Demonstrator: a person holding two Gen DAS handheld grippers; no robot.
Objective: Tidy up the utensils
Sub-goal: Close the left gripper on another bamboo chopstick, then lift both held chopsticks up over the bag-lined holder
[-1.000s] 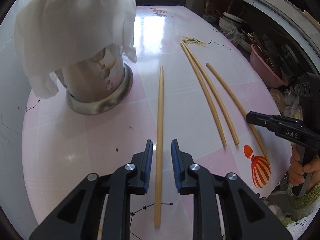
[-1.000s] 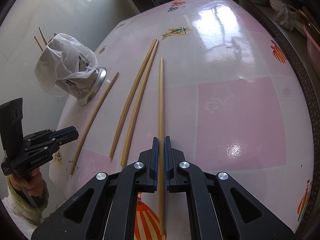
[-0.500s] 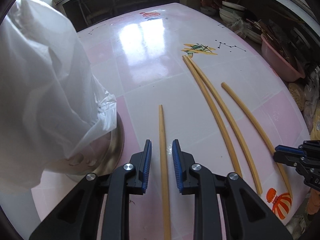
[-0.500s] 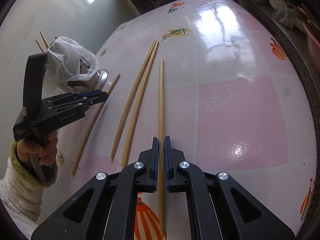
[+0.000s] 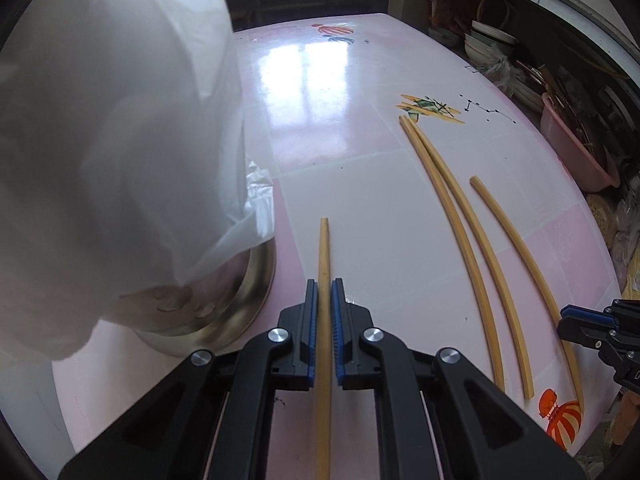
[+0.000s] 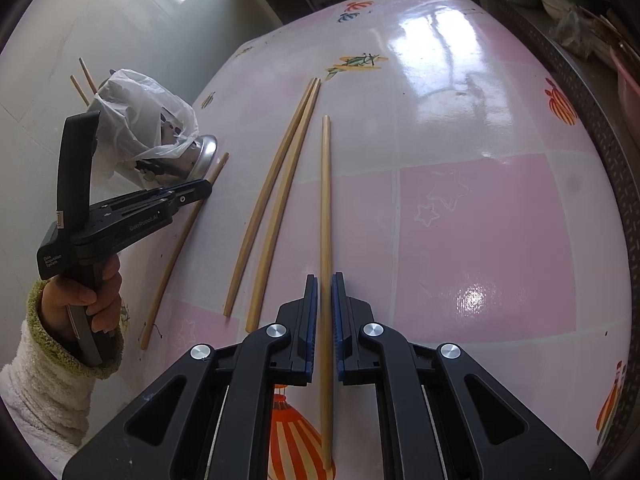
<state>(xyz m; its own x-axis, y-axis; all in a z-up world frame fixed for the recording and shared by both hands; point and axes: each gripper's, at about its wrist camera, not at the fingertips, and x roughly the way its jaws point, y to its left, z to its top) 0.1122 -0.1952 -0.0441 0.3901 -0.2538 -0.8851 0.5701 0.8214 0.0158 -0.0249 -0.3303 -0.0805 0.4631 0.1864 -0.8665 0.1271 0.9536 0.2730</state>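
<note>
left gripper (image 5: 325, 322) advanced alongside the bagged holder (image 5: 224, 304), fingers now clamped on a chopstick (image 5: 323, 264).
left wrist: three more chopsticks (image 5: 472, 248) lie on the pink worktop (image 5: 360, 184). right wrist: right gripper (image 6: 325, 320) fingers opening, a chopstick (image 6: 326, 200) loose between them; left hand (image 6: 86, 300) at left.

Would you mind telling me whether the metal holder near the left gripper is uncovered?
No, a white plastic bag drapes over the metal holder, leaving only its shiny base rim showing.
</note>
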